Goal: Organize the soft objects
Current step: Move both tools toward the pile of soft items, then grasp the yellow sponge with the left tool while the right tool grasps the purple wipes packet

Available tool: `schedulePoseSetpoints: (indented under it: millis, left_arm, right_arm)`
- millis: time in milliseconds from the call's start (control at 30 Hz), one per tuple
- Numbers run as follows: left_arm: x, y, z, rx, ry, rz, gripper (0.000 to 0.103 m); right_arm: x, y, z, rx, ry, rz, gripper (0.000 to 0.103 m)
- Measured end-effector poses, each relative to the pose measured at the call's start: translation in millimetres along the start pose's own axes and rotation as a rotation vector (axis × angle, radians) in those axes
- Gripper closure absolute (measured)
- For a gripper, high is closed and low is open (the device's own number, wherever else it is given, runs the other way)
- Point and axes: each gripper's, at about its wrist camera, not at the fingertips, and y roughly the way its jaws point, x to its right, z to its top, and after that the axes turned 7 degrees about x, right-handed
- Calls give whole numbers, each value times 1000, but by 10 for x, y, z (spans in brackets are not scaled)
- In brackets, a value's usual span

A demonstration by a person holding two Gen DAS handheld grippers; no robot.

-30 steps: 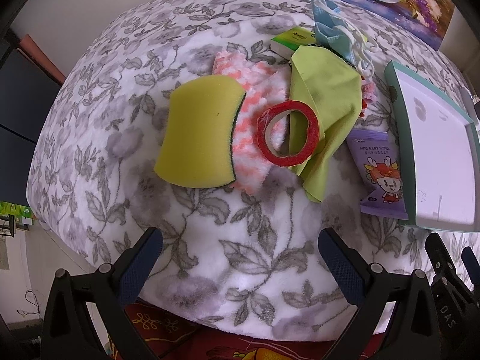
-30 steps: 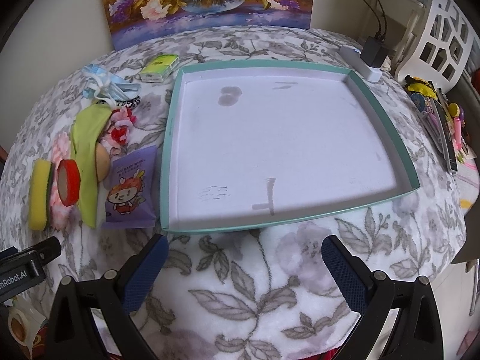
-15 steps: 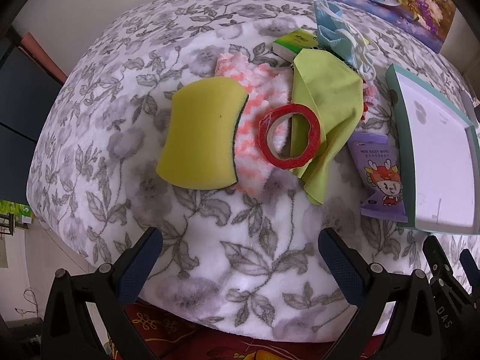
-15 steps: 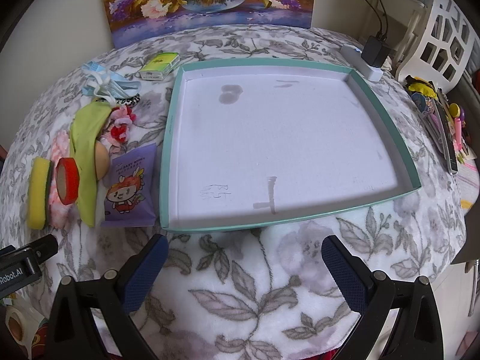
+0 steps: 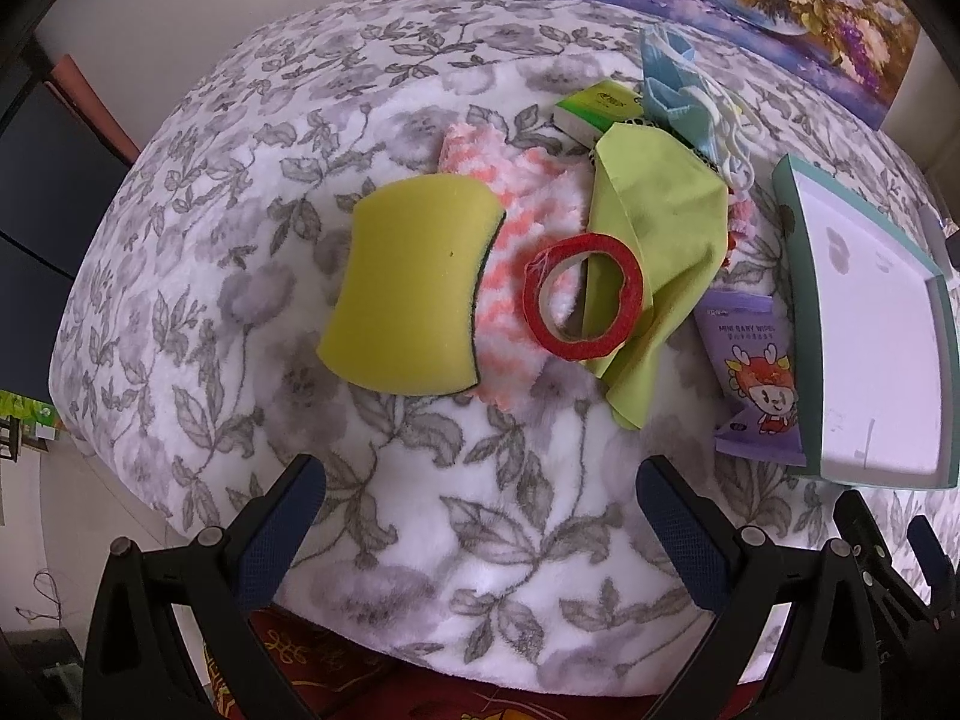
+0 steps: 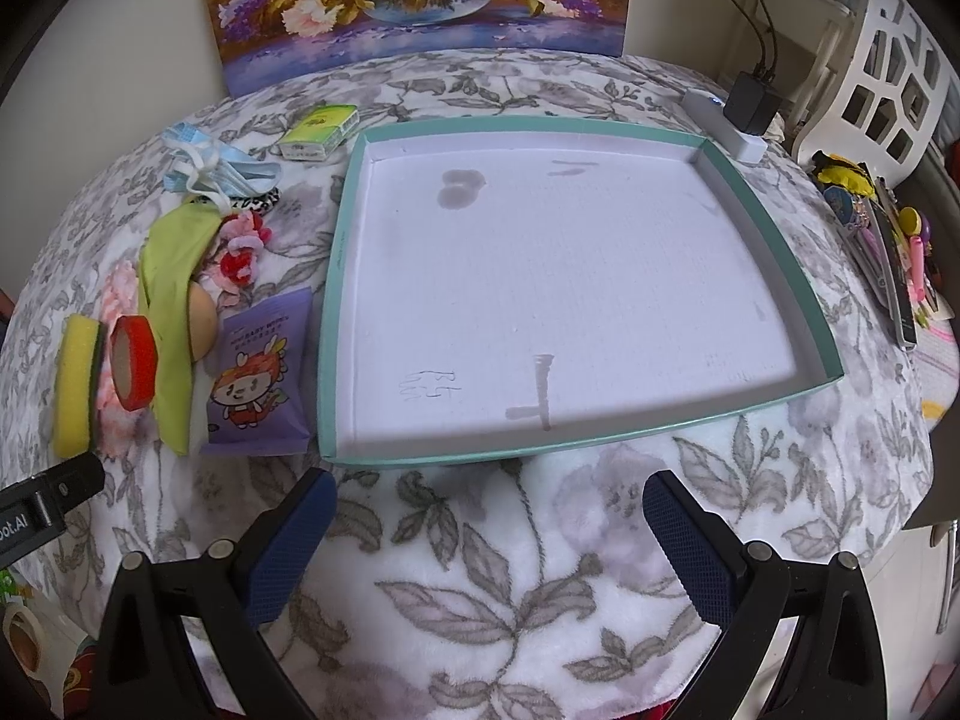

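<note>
Though unheld, sponge [image 5: 408, 285] beyond gaping jaws

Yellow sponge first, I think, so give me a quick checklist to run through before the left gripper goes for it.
1. Left gripper open and holding nothing: ok.
2. Sponge top free, nothing lying on it: ok.
3. Sponge lies partly on the pink cloth, which may drag along: not ok.
4. Red tape roll apart from the sponge: ok.
5. Tray has nothing in it, ready to receive: ok.
6. Right gripper open, in front of the tray, away from the pile: ok.
</note>
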Motion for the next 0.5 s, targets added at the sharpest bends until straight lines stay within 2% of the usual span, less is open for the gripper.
schedulePoseSetpoints:
  millis: [167,500]
  left_arm:
    - [-42,-11,31,19,-14,-19,0]
    - [-219,-132,148,106,-101,-68,0]
  right_arm:
    - [-14,-3,15,4,-1,-2,0]
    - [-70,-173,79,89,13,53,0]
